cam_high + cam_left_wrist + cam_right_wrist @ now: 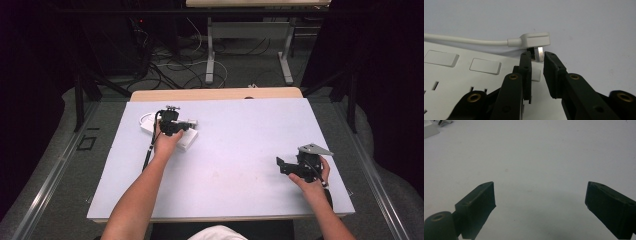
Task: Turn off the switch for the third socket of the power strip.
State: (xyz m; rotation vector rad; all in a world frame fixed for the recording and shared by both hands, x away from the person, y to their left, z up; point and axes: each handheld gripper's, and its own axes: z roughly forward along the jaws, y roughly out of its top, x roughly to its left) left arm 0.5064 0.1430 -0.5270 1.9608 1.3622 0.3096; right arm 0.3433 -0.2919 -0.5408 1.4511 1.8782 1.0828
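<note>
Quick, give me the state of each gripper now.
Left gripper: jaws nearly closed around the white flat plug's metal pin; contact unclear.
Right gripper: wide open, holding nothing.

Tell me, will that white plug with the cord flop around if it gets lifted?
The white plug looks like hard moulded plastic, so it probably stays stiff. Its thin white cord curves loosely, so it likely dangles. The plug seems light.

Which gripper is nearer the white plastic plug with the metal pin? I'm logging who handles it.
Left. The left gripper has its jaws at the white plug; the right gripper sits far across the table.
</note>
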